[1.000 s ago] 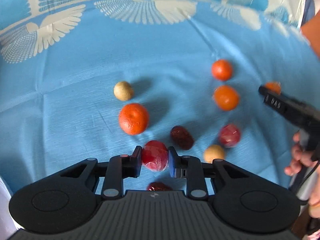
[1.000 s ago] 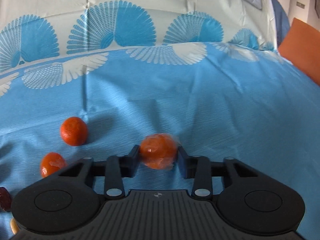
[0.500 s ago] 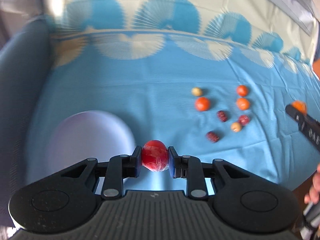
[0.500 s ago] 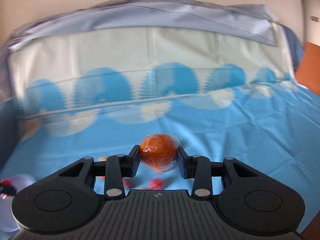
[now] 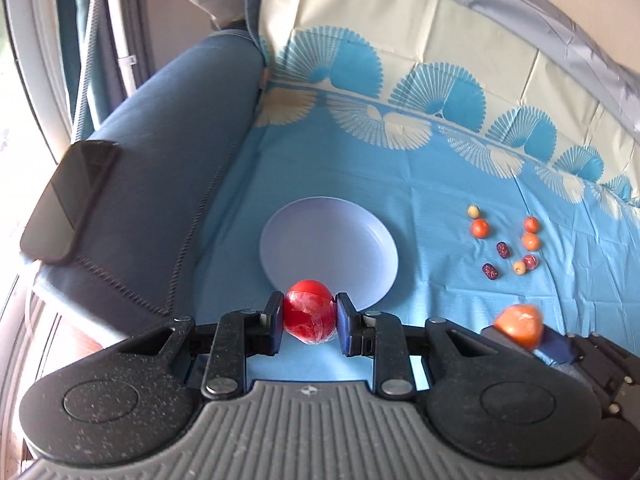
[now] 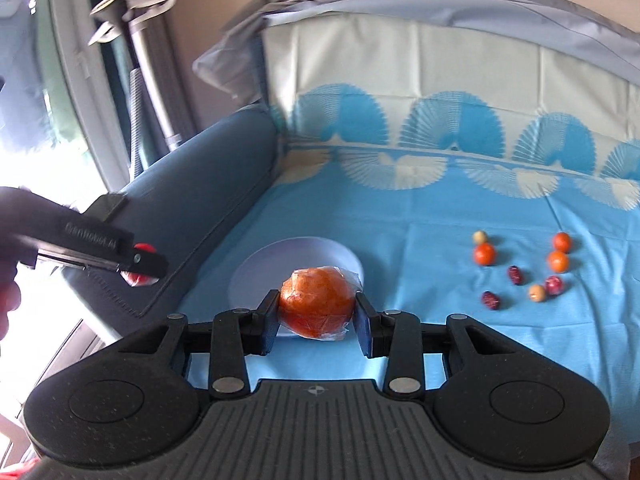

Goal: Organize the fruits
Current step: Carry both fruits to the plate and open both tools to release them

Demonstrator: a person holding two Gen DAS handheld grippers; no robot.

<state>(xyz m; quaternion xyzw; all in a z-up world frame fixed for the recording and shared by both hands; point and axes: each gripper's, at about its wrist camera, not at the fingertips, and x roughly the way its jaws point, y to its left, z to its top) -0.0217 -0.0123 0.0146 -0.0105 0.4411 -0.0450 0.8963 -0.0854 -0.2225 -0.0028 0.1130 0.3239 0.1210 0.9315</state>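
My left gripper (image 5: 308, 318) is shut on a red fruit (image 5: 309, 316) wrapped in clear film, held above the near rim of a pale lilac plate (image 5: 320, 236). My right gripper (image 6: 317, 308) is shut on a wrapped orange fruit (image 6: 318, 306), also in front of the plate (image 6: 256, 268). The orange fruit (image 5: 519, 325) shows again at the lower right of the left wrist view. In the right wrist view the left gripper (image 6: 142, 264) reaches in from the left with the red fruit (image 6: 138, 278). Several small fruits (image 5: 502, 246) lie loose on the blue cloth to the right.
A blue patterned cloth (image 5: 420, 184) covers a sofa seat. The dark blue armrest (image 5: 168, 168) stands at the left with a black phone (image 5: 70, 204) on it. A person's hand (image 6: 6, 300) holds the left gripper. The loose fruits (image 6: 520, 268) lie in a cluster.
Both grippers have lifted off the cloth with their fruits and swung left, away from the cluster. The plate and armrest have come into view.
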